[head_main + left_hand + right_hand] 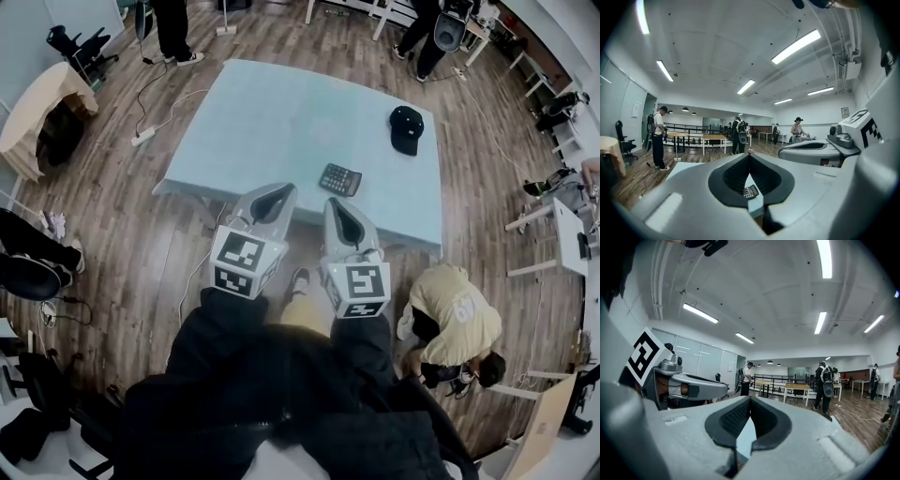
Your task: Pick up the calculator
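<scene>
- Dark sleeves (234, 342) of the person are filling the bottom of the head view, reaching forward to both grippers.
- Beyond them, the left gripper (283, 191) is pointing toward the bench, with its marker cube facing the camera. In the left gripper view (749, 155) its jaws are meeting at the tips and gripping nothing.
- Alongside it, the right gripper (334, 202) is pointing the same way, close beside the left gripper but not touching it. In the right gripper view (750, 400) its jaws are pressing together, also with nothing held.
- One shoe (298, 279) is showing on the wooden floor (122, 216), between the two grippers.
- Just ahead, the bench (272, 112) is showing a pale blue top, and its near edge is lying under the jaw tips.
- On that top, the calculator (340, 179) is lying flat near the near edge. It is sitting just beyond the jaw tips, nearer the right gripper, and neither gripper is touching it. In the left gripper view it is showing through the gap behind the closed tips (750, 191).
- Farther back, a black cap (406, 128) is resting toward the right side of the bench, well apart from the calculator.
- Off the bench's near right corner, a person in a yellow shirt (455, 314) is crouching on the floor.
- To the left, a white power strip (142, 138) is lying on the floor with its cable trailing.
- Farthest off, several standing people (171, 28) are gathering past the bench's far edge.
</scene>
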